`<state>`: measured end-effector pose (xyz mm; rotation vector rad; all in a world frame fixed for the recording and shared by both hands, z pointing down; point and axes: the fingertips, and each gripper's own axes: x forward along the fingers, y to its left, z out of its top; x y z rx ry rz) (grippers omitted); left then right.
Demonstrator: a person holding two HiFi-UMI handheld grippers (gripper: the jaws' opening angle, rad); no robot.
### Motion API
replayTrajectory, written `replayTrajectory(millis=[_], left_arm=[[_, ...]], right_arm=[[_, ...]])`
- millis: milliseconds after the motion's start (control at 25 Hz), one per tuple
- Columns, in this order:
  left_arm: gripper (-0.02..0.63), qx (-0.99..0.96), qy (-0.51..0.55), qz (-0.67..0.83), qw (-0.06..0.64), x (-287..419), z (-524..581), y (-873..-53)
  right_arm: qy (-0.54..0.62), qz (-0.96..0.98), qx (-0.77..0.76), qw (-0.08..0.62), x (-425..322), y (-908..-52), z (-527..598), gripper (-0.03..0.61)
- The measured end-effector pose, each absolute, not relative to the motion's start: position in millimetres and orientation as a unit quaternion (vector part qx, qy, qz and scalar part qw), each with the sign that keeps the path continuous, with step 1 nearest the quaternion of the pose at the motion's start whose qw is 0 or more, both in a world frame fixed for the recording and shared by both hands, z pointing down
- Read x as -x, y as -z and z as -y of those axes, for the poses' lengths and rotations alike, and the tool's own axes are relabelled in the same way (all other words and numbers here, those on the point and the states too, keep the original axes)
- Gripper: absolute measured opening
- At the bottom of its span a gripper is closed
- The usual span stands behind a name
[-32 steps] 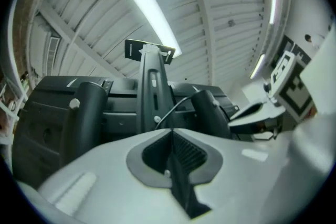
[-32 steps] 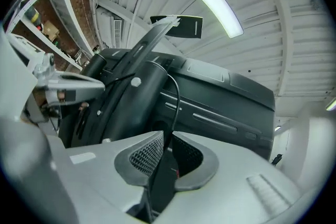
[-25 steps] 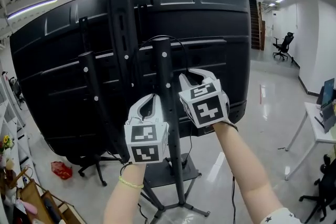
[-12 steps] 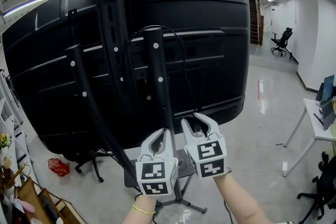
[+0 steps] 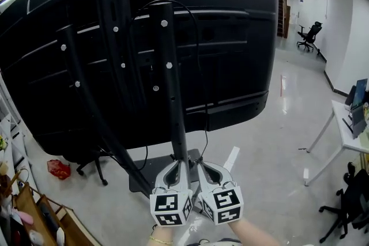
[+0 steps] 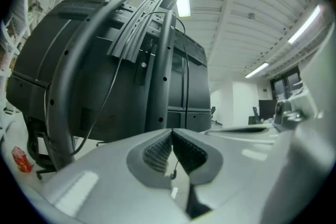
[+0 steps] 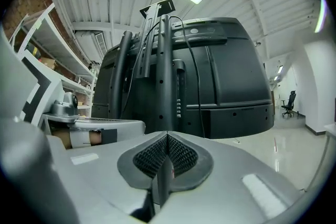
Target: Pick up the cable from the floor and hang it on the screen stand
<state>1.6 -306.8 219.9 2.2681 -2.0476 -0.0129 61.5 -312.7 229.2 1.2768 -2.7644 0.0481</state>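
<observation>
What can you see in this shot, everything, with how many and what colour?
screen: one, black, back facing us, mounted on the stand.
stand: one, black, uprights against the screen's back, base on the floor.
cable: one, black, draped over an upright's top, hanging down.
office chair: three, black, far hallway, lower right, under the screen.
table: one, white, right edge.
bag: one, red, floor at left.
left gripper: one, white, shut, empty.
right gripper: one, white, jaws just closed, nothing between them.
</observation>
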Motion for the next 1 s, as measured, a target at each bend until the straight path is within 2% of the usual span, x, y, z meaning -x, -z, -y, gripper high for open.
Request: replayTrajectory(millis=[1000], left_arm=[[0.008,-0.734,-0.023,0.677,0.042,-2.7,302.0,-235.6]], right_arm=[[-0.011,0.908,-0.416,0.054,-66.0,-233.5,315.4,-0.003]])
